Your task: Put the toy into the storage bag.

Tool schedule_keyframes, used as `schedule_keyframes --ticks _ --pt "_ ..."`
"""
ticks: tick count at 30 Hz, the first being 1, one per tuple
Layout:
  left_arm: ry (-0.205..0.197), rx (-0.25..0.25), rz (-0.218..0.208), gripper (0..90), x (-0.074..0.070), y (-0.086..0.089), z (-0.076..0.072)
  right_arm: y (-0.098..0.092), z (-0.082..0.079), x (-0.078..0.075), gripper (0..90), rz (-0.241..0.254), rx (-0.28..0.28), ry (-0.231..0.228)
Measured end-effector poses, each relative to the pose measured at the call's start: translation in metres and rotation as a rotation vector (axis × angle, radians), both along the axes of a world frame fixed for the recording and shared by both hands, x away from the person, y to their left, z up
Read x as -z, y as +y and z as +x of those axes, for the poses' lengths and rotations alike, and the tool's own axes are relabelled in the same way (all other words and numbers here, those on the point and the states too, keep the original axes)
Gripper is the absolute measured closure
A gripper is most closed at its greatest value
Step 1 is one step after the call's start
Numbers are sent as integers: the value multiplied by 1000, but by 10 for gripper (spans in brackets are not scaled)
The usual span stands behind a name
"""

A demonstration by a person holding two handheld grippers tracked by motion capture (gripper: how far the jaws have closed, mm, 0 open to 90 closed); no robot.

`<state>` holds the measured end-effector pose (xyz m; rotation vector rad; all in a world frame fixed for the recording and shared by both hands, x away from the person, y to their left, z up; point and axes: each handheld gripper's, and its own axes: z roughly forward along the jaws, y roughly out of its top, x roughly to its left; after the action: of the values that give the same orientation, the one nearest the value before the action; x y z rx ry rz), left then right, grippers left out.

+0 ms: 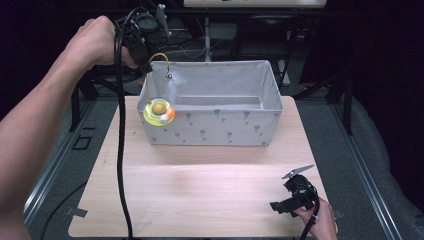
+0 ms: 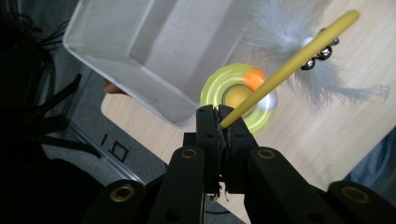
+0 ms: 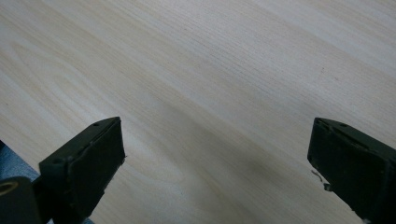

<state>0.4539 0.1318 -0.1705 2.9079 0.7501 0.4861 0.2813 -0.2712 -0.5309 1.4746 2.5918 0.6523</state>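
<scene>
My left gripper (image 1: 149,66) is held high over the left end of a grey fabric box (image 1: 215,131) and is shut on a thin yellow wand (image 2: 285,70). The wand arcs over to a grey feather (image 2: 280,28) with small metal bells (image 2: 322,52); the bells (image 1: 169,75) hang by the box's back left rim. Below the gripper is a yellow-green disc (image 1: 159,112) with an orange ball (image 2: 255,77), at the box's front left corner. Whether the disc touches the box I cannot tell. My right gripper (image 1: 281,193) rests open low over the table's near right corner, with nothing between its jaws (image 3: 215,144).
The box (image 2: 140,51) stands at the back of a light wooden table (image 1: 200,190), and what shows of its inside is bare. A black cable (image 1: 120,150) trails from the left gripper down across the table's left side. Dark frames and floor surround the table.
</scene>
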Motion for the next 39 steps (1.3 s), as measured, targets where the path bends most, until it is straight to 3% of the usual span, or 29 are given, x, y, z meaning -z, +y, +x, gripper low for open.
schedule_keyframes --ticks 6,12,23,34,39 --pt "-9 -30 0 877 -3 0 9 0 0 1 35 9 8 -4" --pt "13 -70 19 877 -1 -1 24 0 0 1 35 8 3 4" --pt "14 -121 18 878 -4 0 42 0 0 1 35 18 1 4" --pt "-17 -164 21 877 -7 -3 60 0 0 1 35 20 1 8" --pt "-36 -186 2 878 -5 -2 70 1 0 1 35 20 -1 10"
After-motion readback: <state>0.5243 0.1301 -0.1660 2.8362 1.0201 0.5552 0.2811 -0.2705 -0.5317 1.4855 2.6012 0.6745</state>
